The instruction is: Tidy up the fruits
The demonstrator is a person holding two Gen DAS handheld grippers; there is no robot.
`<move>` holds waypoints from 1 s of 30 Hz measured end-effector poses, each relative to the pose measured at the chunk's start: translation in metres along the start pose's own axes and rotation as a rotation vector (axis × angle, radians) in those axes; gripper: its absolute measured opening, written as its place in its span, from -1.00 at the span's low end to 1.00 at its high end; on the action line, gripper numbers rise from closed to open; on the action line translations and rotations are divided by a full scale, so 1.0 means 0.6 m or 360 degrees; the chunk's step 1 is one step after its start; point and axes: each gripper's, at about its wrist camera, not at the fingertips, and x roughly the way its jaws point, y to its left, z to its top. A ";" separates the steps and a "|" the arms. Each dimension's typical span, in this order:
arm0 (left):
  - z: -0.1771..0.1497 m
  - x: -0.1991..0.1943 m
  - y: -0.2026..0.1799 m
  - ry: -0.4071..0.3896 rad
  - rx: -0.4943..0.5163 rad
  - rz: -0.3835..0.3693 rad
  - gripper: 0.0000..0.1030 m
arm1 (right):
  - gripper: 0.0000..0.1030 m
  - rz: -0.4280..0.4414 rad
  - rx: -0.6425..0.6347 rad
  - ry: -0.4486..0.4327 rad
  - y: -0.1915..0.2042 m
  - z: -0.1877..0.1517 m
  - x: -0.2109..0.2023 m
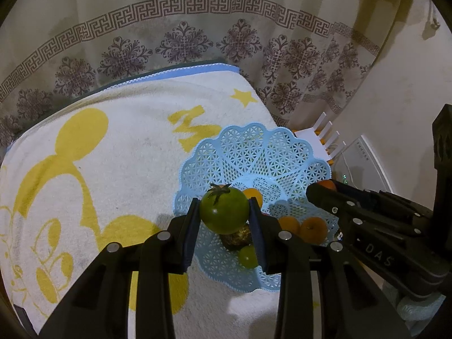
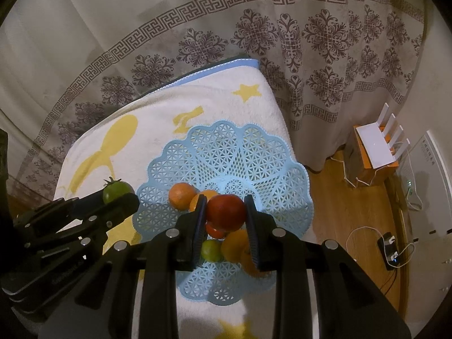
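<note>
Your left gripper point(image 1: 224, 212) was clamped on a green tomato point(image 1: 224, 210), held above the near-left edge of the blue lattice basket point(image 1: 254, 152). Your right gripper point(image 2: 225, 212) gripped a red tomato point(image 2: 226, 212) over the basket's middle. Inside the basket lay several oranges point(image 2: 182, 196), a small green fruit point(image 2: 211, 250), and a dark lump point(image 1: 236, 238) that may have been a walnut; the view was too dim to tell. The basket sat on a white-and-yellow towel point(image 1: 113, 147).
</note>
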 end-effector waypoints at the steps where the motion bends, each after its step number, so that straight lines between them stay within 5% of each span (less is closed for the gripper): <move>1: 0.000 0.002 0.001 0.0008 -0.0001 0.0003 -0.32 | -0.47 -0.0002 0.0001 -0.0002 0.000 0.000 0.000; 4: -0.001 0.004 0.005 0.0001 -0.0012 0.0015 0.01 | -0.46 -0.0009 0.0012 -0.0004 -0.003 0.002 0.001; 14: -0.001 0.001 0.015 -0.0019 -0.0032 0.0052 0.27 | -0.43 -0.0020 0.0049 0.0018 -0.009 0.003 0.006; 17: -0.004 -0.002 0.018 -0.0027 -0.0032 0.0064 0.39 | -0.03 -0.0026 0.0076 0.0004 -0.015 0.002 0.004; 30: -0.012 -0.022 0.039 -0.0038 -0.0098 0.0104 0.60 | -0.01 -0.0045 0.0079 -0.0010 -0.015 -0.015 -0.018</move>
